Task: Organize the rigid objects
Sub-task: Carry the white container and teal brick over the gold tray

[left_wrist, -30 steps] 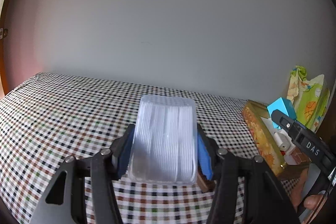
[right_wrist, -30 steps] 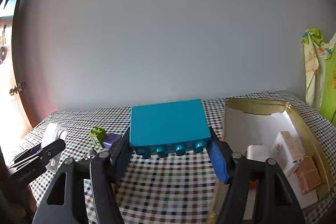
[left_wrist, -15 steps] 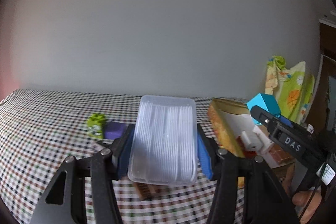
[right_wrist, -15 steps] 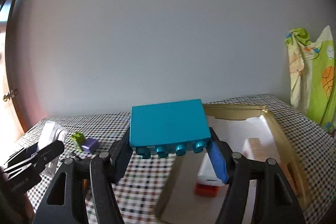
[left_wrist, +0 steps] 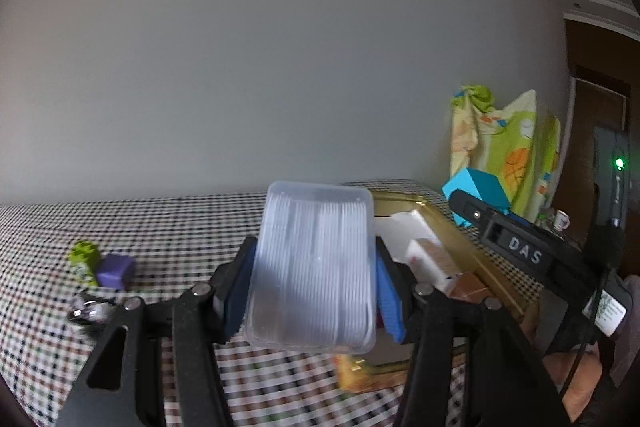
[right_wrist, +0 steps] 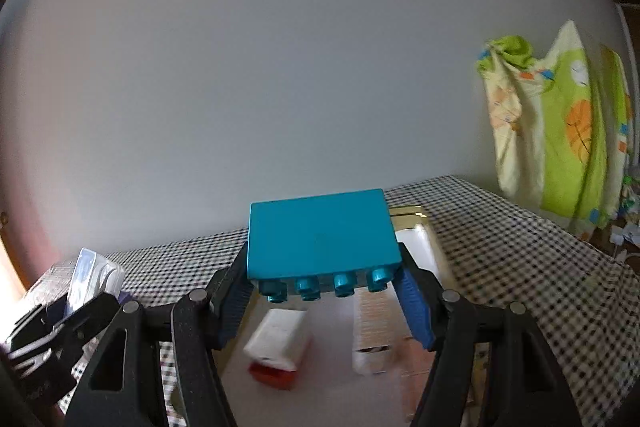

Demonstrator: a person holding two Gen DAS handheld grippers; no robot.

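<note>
Change: both your hands have swung toward the gold tray [right_wrist: 412, 217]; earlier it lay off to the side.
Left gripper [left_wrist: 314, 291]: you hold it clamped on the clear box [left_wrist: 314, 263], above the bench [left_wrist: 168, 227] at the tray's edge.
Right gripper [right_wrist: 326, 293]: you grip the teal brick [right_wrist: 320, 239], studs toward the camera, over the tray.
Tray contents: white-and-red block [right_wrist: 278, 351], white carton [right_wrist: 372, 331].
Bench: green piece [left_wrist: 84, 261] touching purple cube [left_wrist: 116, 271].

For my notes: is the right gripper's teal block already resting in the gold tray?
No, the teal block is clamped in the right gripper, above the gold tray.
</note>
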